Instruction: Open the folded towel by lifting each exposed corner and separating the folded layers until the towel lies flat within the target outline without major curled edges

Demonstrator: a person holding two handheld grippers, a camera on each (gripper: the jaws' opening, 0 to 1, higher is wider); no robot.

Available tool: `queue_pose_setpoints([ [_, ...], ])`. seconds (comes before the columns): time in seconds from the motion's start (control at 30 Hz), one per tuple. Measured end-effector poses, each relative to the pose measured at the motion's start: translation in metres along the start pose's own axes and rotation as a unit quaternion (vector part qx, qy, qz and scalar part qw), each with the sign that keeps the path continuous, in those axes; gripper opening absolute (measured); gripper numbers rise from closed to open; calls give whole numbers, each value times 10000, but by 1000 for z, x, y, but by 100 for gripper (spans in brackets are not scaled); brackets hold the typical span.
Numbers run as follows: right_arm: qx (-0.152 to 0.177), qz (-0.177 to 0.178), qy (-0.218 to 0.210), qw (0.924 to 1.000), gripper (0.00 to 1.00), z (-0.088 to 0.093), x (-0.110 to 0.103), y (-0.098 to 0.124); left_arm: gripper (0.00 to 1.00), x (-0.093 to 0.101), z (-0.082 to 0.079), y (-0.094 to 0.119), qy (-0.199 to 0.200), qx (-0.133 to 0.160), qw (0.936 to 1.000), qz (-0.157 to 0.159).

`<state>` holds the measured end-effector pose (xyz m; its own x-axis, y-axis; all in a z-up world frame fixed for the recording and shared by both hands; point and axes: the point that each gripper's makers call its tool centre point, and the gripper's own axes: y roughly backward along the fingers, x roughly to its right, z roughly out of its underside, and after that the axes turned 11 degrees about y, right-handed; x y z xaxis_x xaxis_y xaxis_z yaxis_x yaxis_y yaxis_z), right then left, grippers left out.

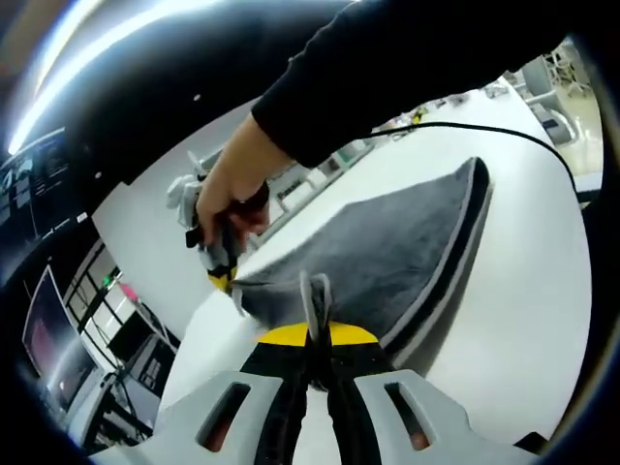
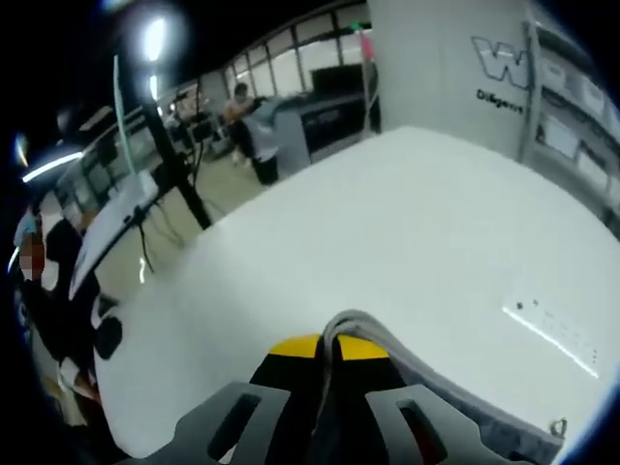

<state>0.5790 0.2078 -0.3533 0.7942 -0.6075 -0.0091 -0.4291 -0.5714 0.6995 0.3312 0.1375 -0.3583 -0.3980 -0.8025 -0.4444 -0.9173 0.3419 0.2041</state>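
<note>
- The bench (image 1: 523, 291) is a broad white slab, smooth and matte, with a soft sheen where the ceiling lights catch it; in the right gripper view it (image 2: 387, 242) runs away as a plain pale plane with a rounded far corner.
- The towel (image 1: 387, 252) is dark grey, with a short fuzzy nap and a lighter grey band along its hem. It lies on the bench in folded layers, the stacked edges showing as parallel dark and pale stripes on the side toward the open bench. Its near edge is lifted off the surface and drawn taut between the two grippers, so the cloth slopes up from the bench like a shallow tent.
- A black sleeve (image 1: 387, 68) crosses the top of the left gripper view, ending in a bare hand (image 1: 232, 184) wrapped around the other gripper's handle.
- The left gripper (image 1: 315, 320), grey plastic with yellow and black tips, has its jaws pressed together on a pinched fold of the towel's near edge.
- The right gripper (image 2: 331, 354), of the same make, is clamped on a towel corner (image 2: 387, 349), whose pale hem curls over the tips and trails off toward the lower right.
- A thin black cable (image 1: 504, 131) arcs across the bench beyond the towel.
</note>
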Motion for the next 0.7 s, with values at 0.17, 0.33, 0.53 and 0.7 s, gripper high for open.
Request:
queue_pose_setpoints([
  [0.17, -44, -69, 52, 10000, 0, -1, -6, -10, 4, -1, 1, 2, 81, 6, 10000, 18],
  [0.33, -59, -112, 100, 9999, 0, -4, -9, -18, 4, -7, 3, 4, 115, -5, 9999, -28],
  [0.53, -56, -134, 201, 9997, 0, -7, -16, -27, 4, -12, 4, 7, 101, -10, 9999, -73],
  [0.7, -12, -194, 220, 9996, 0, -13, -26, -37, 4, -22, 8, 10, 130, -40, 9998, -169],
])
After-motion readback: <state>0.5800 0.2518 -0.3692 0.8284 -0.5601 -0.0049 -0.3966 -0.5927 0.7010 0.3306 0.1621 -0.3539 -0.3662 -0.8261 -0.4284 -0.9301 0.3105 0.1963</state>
